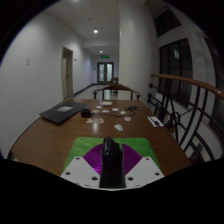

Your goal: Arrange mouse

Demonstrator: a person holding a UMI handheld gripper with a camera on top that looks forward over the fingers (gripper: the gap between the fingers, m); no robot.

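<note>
A black mouse (111,162) stands upright between my two fingers, and its body fills the gap between the purple pads (94,158). My gripper (111,146) is shut on the mouse and holds it over the near end of a long brown wooden table (55,138). The mouse's lower part is hidden by the gripper body.
On the table beyond the fingers lie a dark laptop (63,113) at the left, a small white card (118,127) in the middle, white papers (105,104) further back and a flat item (154,121) at the right. A wooden railing (190,85) runs along the right. A corridor lies behind.
</note>
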